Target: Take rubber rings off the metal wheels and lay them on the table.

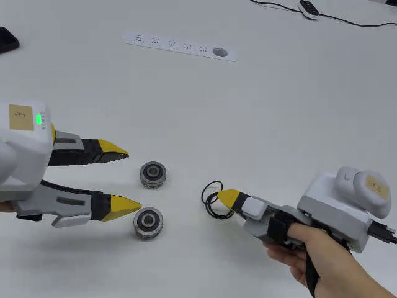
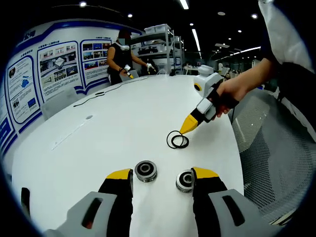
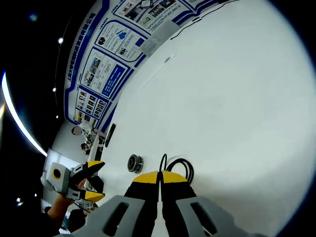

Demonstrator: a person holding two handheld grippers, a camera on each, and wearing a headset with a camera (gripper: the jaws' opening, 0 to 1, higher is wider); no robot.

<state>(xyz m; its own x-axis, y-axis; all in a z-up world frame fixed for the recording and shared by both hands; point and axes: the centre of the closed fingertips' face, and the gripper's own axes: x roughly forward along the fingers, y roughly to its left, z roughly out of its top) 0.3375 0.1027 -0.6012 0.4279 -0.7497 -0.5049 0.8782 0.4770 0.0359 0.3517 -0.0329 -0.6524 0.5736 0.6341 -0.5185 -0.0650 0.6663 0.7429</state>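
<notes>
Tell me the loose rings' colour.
Black; the thin rubber rings show best in the left gripper view.

1. A lab or demonstration hall for bench work, not a home.
2. Broad white oval table (image 2: 123,123) running far back, with a curved wall of blue-and-white printed information panels (image 2: 64,64) beyond its left edge.
3. Dark ceiling with long white strip lights (image 2: 195,37); grey metal storage shelving (image 2: 160,42) stacked with boxes past the table's far end.
4. White multi-socket power strip (image 1: 180,46) near the far edge, thin black cable (image 1: 347,22) towards the far right corner.
5. Another person (image 2: 121,54) standing at the far end.
</notes>
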